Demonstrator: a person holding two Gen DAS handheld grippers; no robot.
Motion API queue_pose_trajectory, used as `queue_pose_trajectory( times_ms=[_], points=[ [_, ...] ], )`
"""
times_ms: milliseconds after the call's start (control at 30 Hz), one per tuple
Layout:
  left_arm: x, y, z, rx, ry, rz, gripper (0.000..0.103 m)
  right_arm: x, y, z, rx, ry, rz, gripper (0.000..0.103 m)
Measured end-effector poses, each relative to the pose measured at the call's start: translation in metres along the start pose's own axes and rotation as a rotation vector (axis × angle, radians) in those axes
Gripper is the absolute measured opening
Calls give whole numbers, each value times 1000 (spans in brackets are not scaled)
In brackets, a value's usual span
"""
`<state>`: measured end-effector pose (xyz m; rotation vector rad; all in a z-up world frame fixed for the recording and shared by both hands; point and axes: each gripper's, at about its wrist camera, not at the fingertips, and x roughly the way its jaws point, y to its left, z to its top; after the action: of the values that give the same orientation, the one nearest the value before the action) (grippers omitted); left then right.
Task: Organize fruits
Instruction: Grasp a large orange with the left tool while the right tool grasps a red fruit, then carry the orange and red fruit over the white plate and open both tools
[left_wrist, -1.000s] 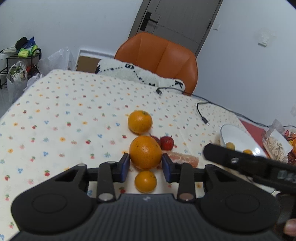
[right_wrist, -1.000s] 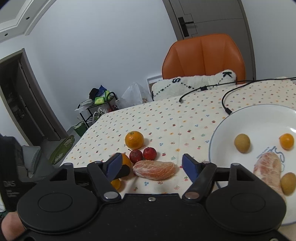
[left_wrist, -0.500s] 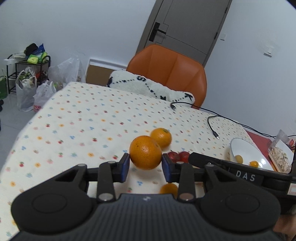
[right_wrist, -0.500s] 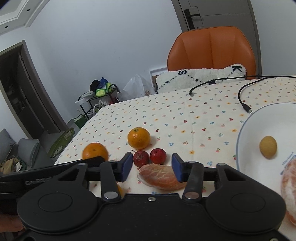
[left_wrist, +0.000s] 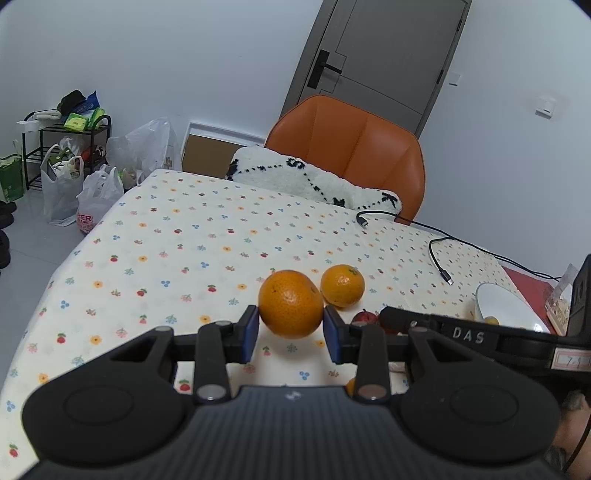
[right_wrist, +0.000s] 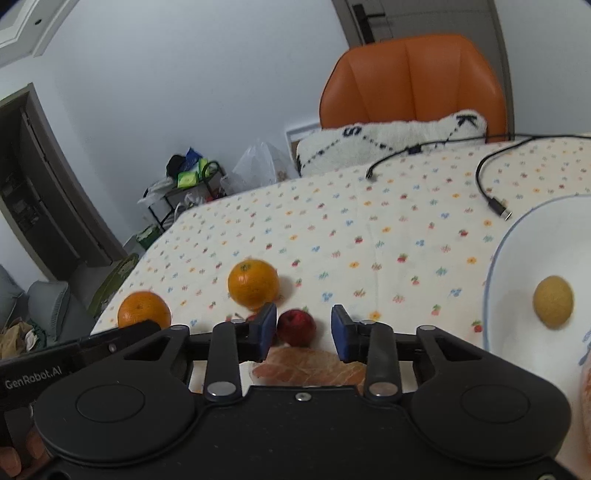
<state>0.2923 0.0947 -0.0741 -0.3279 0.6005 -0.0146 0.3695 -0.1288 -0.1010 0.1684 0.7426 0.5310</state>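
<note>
- Here the left tongs (left_wrist: 291, 334) are clamped on an orange (left_wrist: 291, 303), held above the counter (left_wrist: 177, 236).
- A second orange (left_wrist: 342, 285) lies on the cloth just beyond it.
- The right tongs (right_wrist: 303, 338) have just been closing and now grip the peeled segment (right_wrist: 310, 371) low between the blue pads (right_wrist: 266, 332).
- A red fruit (right_wrist: 296, 327) sits just past that segment; another is half hidden behind the left pad.
- The plate (right_wrist: 517, 317) at right holds a small yellow fruit (right_wrist: 553, 302).
</note>
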Motion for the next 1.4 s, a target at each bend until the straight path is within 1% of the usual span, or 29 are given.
queue_pose_trajectory(
  times_ms=[33, 200, 333, 533, 833, 1400],
  points=[
    [1, 0, 0, 0, 2, 1, 35, 0, 1, 0, -8, 1, -5, 21],
    [3, -4, -2, 2, 17, 12, 35, -16, -5, 1, 13, -33, -2, 21],
    [0, -11, -1, 6, 5, 16, 35, -32, -11, 2, 28, -62, 0, 21],
    [-8, -31, -1, 28, -7, 2, 35, -55, -15, -1, 29, -96, 9, 21],
    [-17, -67, -6, 59, -18, -38, 35, -93, -29, -5, 41, -146, -1, 21],
    [-24, -135, -27, 120, -5, -128, 35, -152, -85, -26, 111, -205, -92, 21]
  ],
)
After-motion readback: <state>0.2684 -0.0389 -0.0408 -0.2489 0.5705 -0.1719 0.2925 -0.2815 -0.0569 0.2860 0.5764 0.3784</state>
